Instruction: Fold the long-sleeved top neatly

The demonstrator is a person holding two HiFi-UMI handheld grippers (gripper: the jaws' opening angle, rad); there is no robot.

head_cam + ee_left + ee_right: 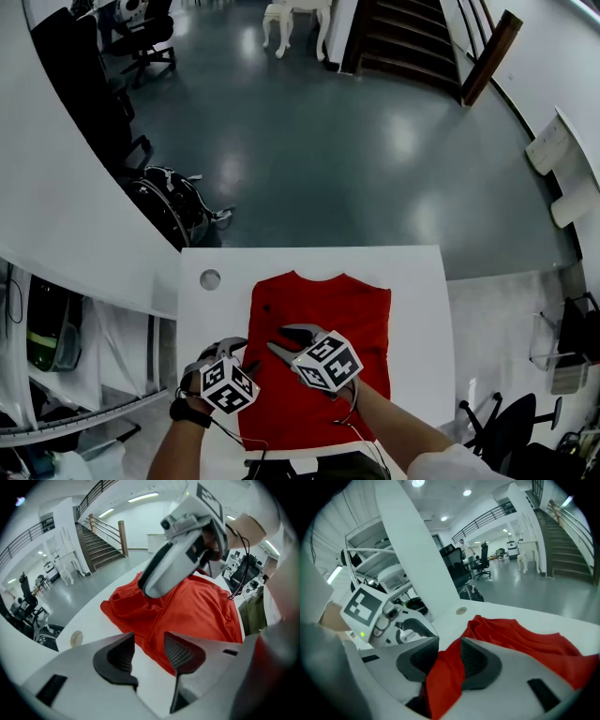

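Observation:
A red long-sleeved top (328,319) lies partly folded on the white table (412,281), collar toward the far edge. My right gripper (277,337) hovers over the top's left half. In the right gripper view its jaws (449,660) stand apart, and a fold of the red cloth (440,681) hangs loosely between the pads. My left gripper (234,349) sits at the top's left edge. It (149,651) is open with nothing between its pads, and the red top (197,611) lies just beyond them.
A small round disc (210,278) sits at the table's far left corner. Dark bags (173,202) lie on the floor beyond the table, beside a white partition. Stairs (412,37) and a white stool (298,19) stand far back.

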